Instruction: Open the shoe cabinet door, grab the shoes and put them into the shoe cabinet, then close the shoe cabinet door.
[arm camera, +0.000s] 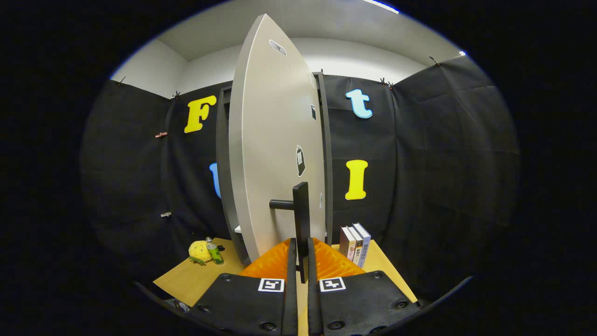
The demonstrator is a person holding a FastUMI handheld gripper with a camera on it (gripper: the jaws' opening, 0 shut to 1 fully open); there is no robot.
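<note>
Your claw point(301, 261) is clamped on the cabinet door's handle point(301, 219).

On your far left a yellow plush toy point(199, 251) and a small green bottle point(214, 252) sit together on the wooden counter point(186, 280), near the black cloth wall. Next comes the dark shoe cabinet point(223, 154), its pale door point(270, 149) swung open and standing nearly edge-on toward you. The door's dark upright handle runs down between your two fingers, and both press against it from either side. Just beyond the handle to your right, three books point(354, 245) stand upright on the counter beside the cabinet.
</note>
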